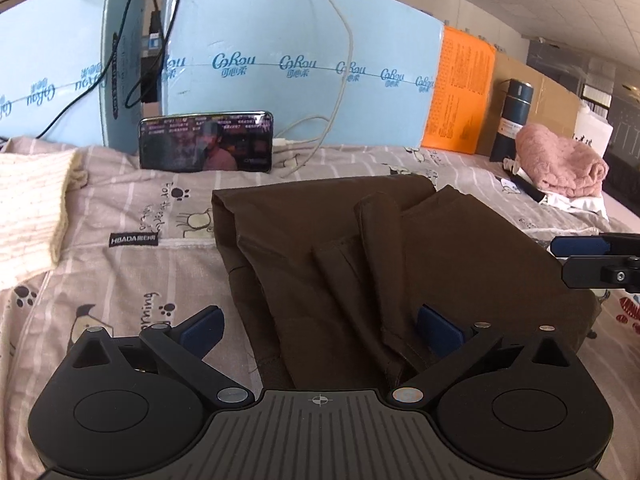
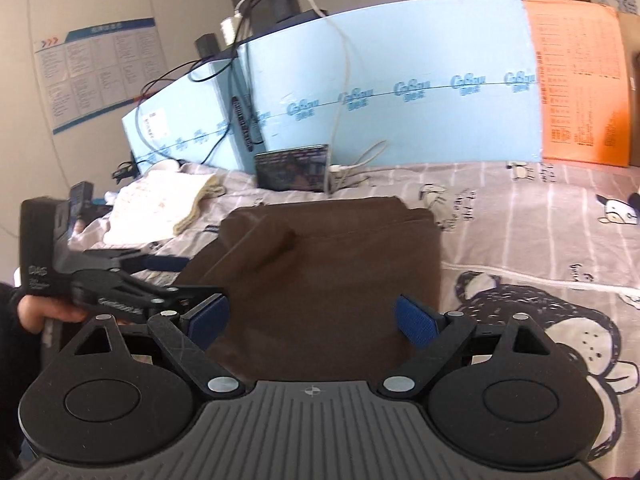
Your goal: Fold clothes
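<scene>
A dark brown garment (image 1: 360, 256) lies folded in overlapping layers on the pink patterned bedsheet (image 1: 132, 280). It also shows in the right wrist view (image 2: 328, 268). My left gripper (image 1: 320, 328) is open and empty, its jaws spread over the garment's near edge. My right gripper (image 2: 312, 320) is open and empty over the garment's near right part. The right gripper's fingers (image 1: 588, 246) show at the right edge of the left wrist view. The left gripper (image 2: 160, 276) shows at the left of the right wrist view, open, by the garment's left edge.
A phone (image 1: 206, 146) leans against light blue foam boards (image 1: 280, 40) at the back. A cream knit garment (image 1: 28, 208) lies left. A folded pink garment (image 1: 560, 164), a dark bottle (image 1: 512, 120) and an orange board (image 1: 460, 92) are at the right. White cables (image 1: 304, 152) lie by the phone.
</scene>
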